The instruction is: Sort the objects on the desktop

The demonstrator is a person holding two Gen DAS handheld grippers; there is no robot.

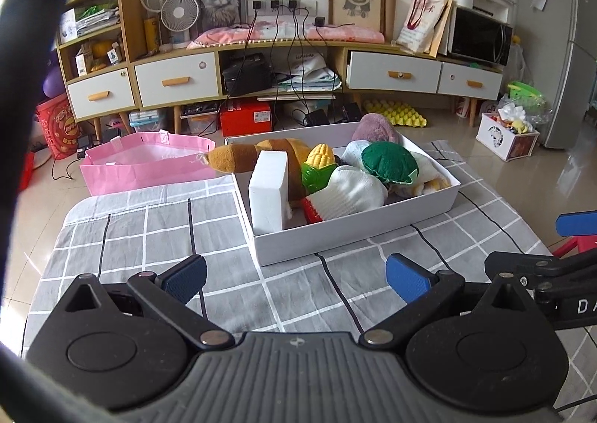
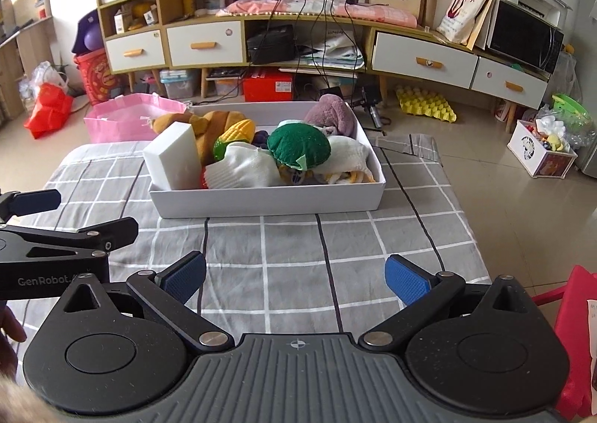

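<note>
A white tray point(image 1: 335, 240) point(image 2: 268, 199) stands on the grey checked tablecloth, filled with objects. Inside are a white foam block point(image 1: 268, 191) point(image 2: 173, 161), a toy corn cob point(image 1: 317, 165) point(image 2: 233, 137), a green felt cushion point(image 1: 388, 161) point(image 2: 298, 146), white socks point(image 1: 350, 195) point(image 2: 242, 169), a brown plush point(image 1: 238, 158) point(image 2: 209, 124) and a purple plush point(image 1: 375, 128) point(image 2: 332, 113). My left gripper point(image 1: 296, 283) is open over the cloth, in front of the tray's near left corner, holding nothing. My right gripper point(image 2: 296, 279) is open and bare in front of the tray.
A pink paper bag point(image 1: 145, 165) point(image 2: 130, 117) stands on the floor beyond the table's far left edge. The other gripper shows at the side of each view point(image 1: 552, 273) point(image 2: 56, 247). A low cabinet point(image 2: 261, 38) lines the back wall. Floor clutter lies right.
</note>
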